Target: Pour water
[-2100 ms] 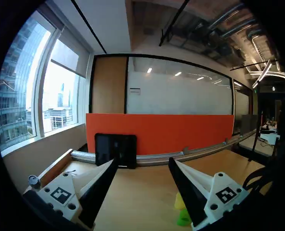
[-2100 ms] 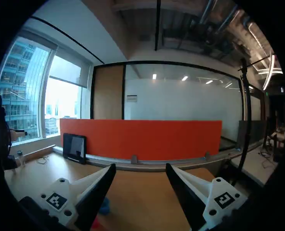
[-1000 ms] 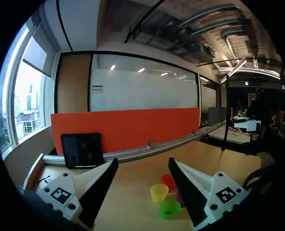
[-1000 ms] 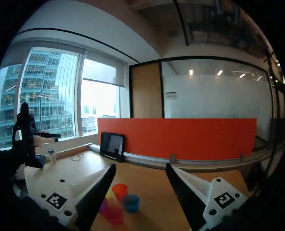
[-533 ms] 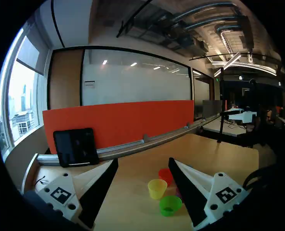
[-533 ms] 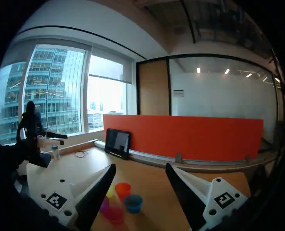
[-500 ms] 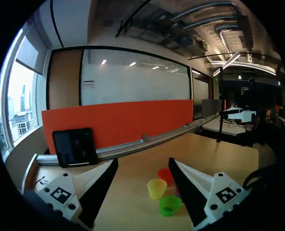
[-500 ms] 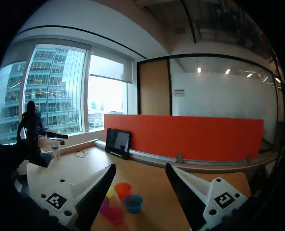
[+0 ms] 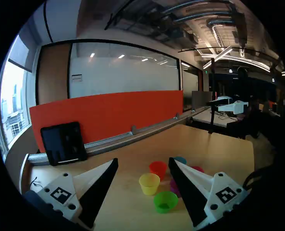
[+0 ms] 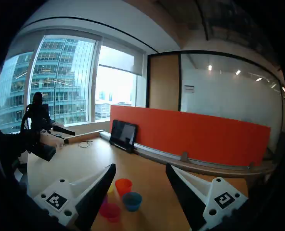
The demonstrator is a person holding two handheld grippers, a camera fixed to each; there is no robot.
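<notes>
Two grippers: both have their fingers spread wide and hold nothing.
Left gripper view, gripper: the left gripper (image 9: pixel 141 159) hangs above the desk (image 9: pixel 219 146), jaws far apart and empty.
Left gripper view, landmark: one black tablet (image 9: pixel 61 143) leans against the orange partition (image 9: pixel 111 111).
Left gripper view, cups: six, clustered on the desk right of the tablet and nearer the camera. They are the red cup (image 9: pixel 158 168), yellow cup (image 9: pixel 149 183), green cup (image 9: pixel 165 201), teal cup (image 9: pixel 180 159), pink cup (image 9: pixel 198 168) and purple cup (image 9: pixel 174 188). The last three are partly behind a finger.
Right gripper view, gripper: the right gripper (image 10: pixel 140 165) also has its jaws far apart and empty.
Right gripper view, cups: five, on the desk in front of the tablet. Red, teal and pink are plain; yellow and purple are slivers behind a finger.
Right gripper view, extra: the left gripper shows farther off, left of the tablet, at the end of a dark sleeve (image 10: pixel 7 150).
Left gripper view, extra: the green cup.
</notes>
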